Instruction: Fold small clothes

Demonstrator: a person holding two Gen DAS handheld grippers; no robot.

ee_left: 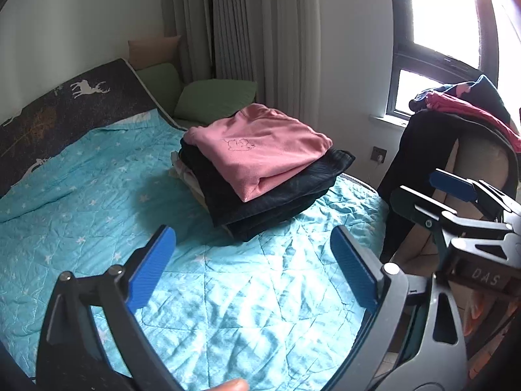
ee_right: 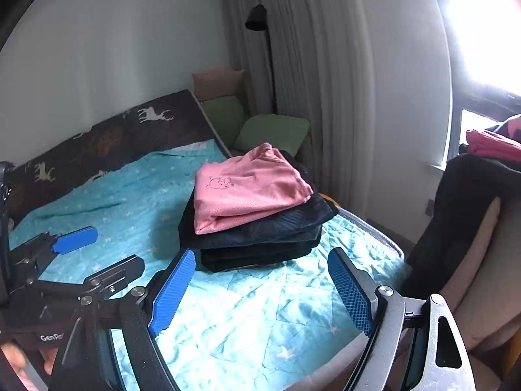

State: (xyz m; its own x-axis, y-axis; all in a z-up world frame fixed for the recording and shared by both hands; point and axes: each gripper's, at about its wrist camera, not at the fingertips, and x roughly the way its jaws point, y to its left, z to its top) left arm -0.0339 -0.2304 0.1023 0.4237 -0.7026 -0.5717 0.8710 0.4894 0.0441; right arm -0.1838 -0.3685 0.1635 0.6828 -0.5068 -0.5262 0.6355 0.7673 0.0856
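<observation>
Bedroom, turquoise star-print quilt [ee_left: 97, 195] across bed. Left gripper [ee_left: 252, 260] hovers above quilt, blue pads spread wide, nothing between them. Right gripper [ee_right: 260, 280] alongside, also spread wide and empty. Stack of folded clothes [ee_left: 260, 176] sits near bed's far corner, just ahead of both grippers: pink top [ee_right: 247, 185] with small outline drawing uppermost, dark garments [ee_right: 260, 241] beneath. Unfolded clothes [ee_left: 456, 123], pink and black, draped over chair [ee_right: 478, 260] by window, well apart from stack. Green cushions [ee_left: 215, 97] behind bed, floor lamp [ee_right: 260, 32] beside curtain.
</observation>
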